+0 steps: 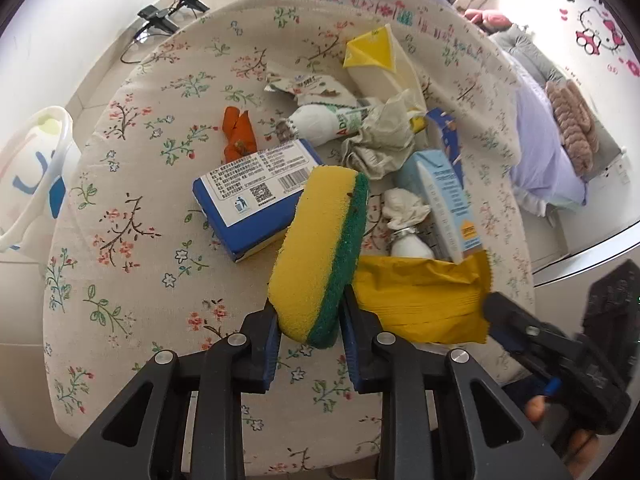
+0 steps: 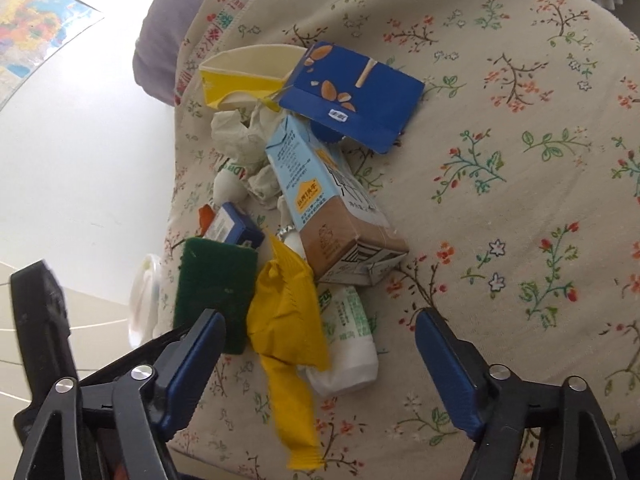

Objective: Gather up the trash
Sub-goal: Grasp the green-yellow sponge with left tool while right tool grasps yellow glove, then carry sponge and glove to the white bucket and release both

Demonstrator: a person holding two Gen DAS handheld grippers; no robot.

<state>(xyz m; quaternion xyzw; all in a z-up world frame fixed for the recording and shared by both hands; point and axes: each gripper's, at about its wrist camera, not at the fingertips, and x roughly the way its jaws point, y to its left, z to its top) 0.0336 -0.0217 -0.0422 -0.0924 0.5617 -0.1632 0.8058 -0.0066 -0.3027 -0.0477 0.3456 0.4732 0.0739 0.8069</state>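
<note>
The left gripper (image 1: pixel 308 320) pinches a yellow-and-green sponge (image 1: pixel 320 252) at centre frame, above the floral tablecloth (image 1: pixel 132 280). The right gripper (image 2: pixel 320 360) is spread wide over a yellow wrapper (image 2: pixel 286 320) at lower centre, beside a light-blue milk carton (image 2: pixel 320 200).

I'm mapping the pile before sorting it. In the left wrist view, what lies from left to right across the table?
White bin off the table's edge → orange wrapper → blue box → sponge held by the left gripper → light blue carton.
</note>
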